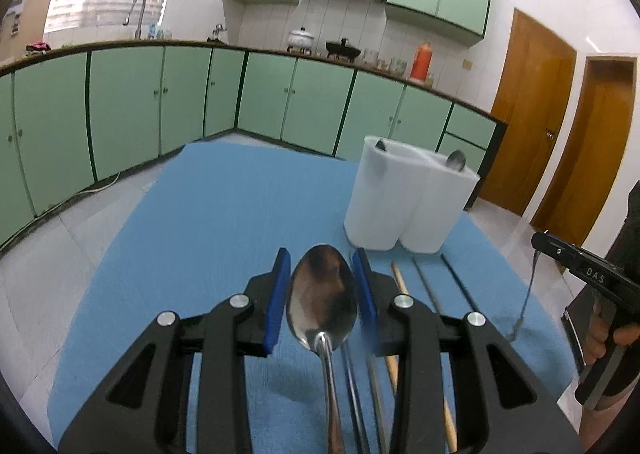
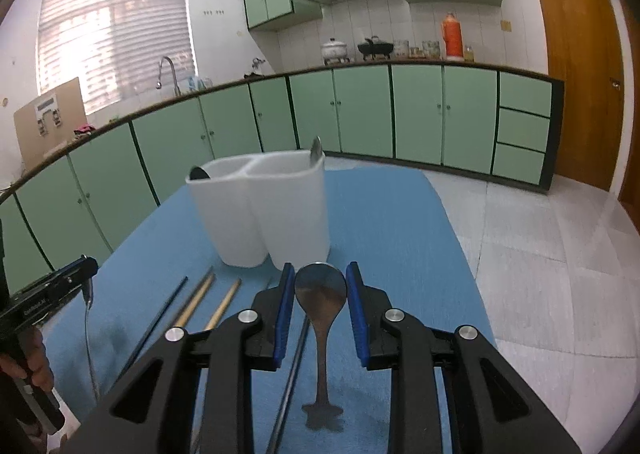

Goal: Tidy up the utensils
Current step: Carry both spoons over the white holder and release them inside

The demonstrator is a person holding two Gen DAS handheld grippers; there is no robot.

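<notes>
Spoons sit clamped bowl-first in each gripper, left gripper (image 1: 323, 290) gripping the spoon (image 1: 322, 304), right gripper (image 2: 320, 304) gripping the flat spoon (image 2: 320, 294), near the white holder (image 2: 260, 210).

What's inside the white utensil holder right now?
The white utensil holder has one dark utensil end at its left rim and a metal spoon bowl sticking above its right corner. Its walls hide everything lower down.

The white letters "DAS" stand on the black body of the right gripper (image 1: 536, 244) — seen off to the right of the left gripper's fingers (image 1: 280, 294). Small white lettering on the left gripper (image 2: 90, 268) body — too blurred to read.
</notes>
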